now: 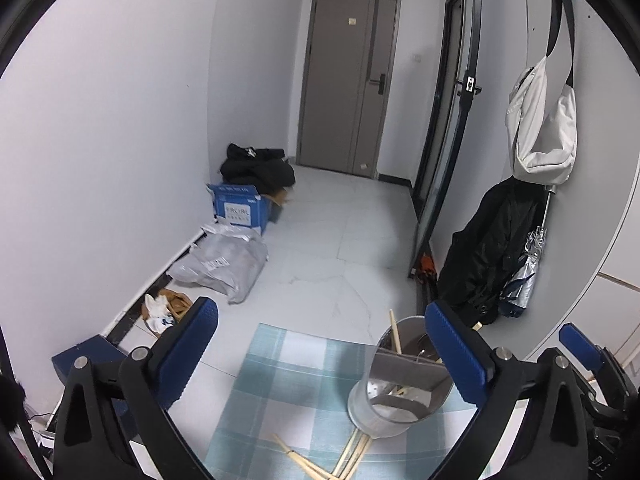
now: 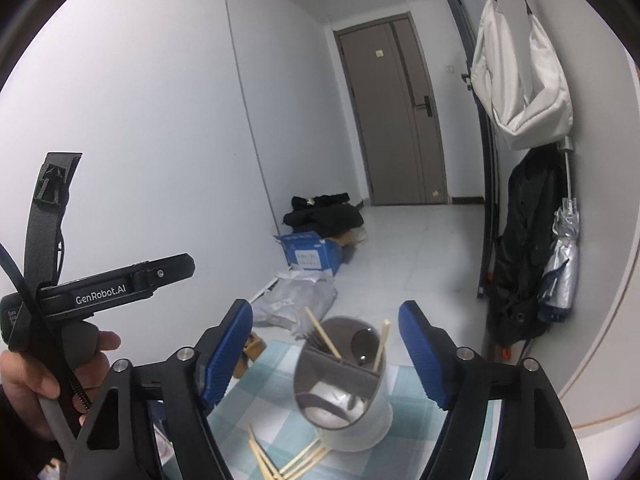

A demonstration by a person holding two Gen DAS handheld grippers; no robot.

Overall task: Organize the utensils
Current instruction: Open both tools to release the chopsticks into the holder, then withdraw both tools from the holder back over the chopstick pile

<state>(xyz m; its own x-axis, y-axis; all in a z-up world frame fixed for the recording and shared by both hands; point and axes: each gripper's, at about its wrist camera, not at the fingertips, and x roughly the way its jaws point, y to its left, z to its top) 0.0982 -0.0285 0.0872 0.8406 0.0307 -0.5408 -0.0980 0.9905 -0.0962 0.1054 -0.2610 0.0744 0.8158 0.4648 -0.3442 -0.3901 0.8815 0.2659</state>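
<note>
Steel holder [image 2: 344,384] stands on the checked cloth [image 2: 280,392] with loose chopsticks [image 2: 288,464] at its foot, both tools, left [image 1: 320,356] and right [image 2: 326,360], apart and empty; reach in carelessly and you'll tip it.

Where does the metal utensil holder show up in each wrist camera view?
Left wrist: metal utensil holder low and right of centre, on the checked cloth, beside the right finger.
Right wrist: holder low centre, between the fingers.
Shared landmark: the grey door at the hallway's end.
</note>
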